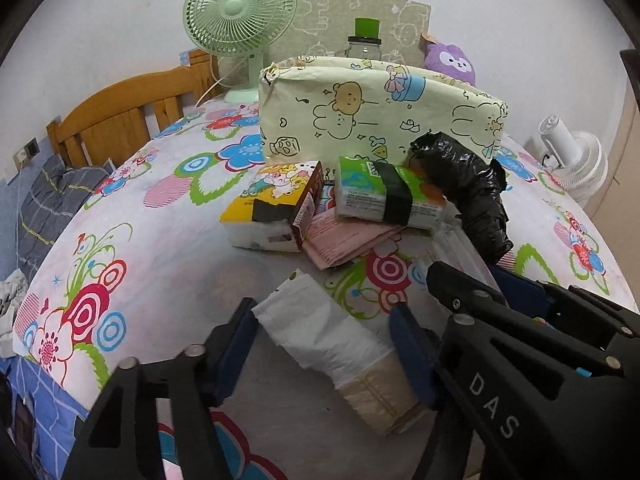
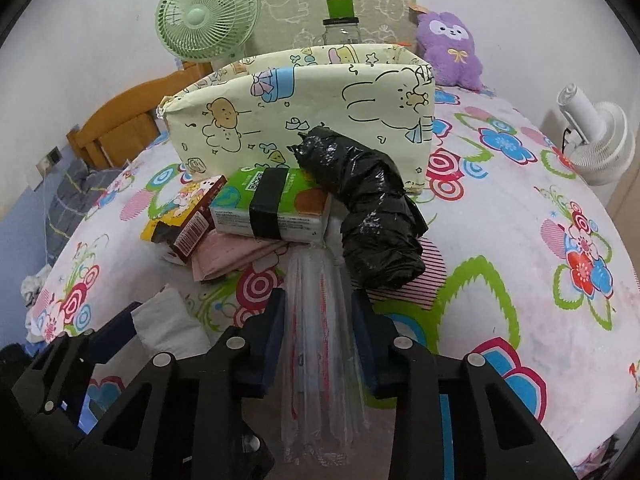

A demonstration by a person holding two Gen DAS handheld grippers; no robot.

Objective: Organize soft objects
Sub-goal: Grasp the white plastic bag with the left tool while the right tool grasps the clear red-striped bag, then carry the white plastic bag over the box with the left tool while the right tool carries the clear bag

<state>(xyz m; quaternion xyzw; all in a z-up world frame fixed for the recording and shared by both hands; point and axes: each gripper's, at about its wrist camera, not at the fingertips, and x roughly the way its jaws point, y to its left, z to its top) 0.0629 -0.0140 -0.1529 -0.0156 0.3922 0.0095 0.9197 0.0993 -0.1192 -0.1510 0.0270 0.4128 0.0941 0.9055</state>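
Left wrist view: left tongs (image 1: 324, 332) half open, pads astride the white tissue roll (image 1: 340, 344) near the bed's (image 1: 168, 264) front edge; contact unclear.

Right wrist view: right tongs (image 2: 318, 334) pinched on the clear plastic bags (image 2: 318, 320), probably for the cartoon-print box (image 2: 304, 116) behind. Bags' far end tucked under the green tissue pack (image 2: 276, 204).
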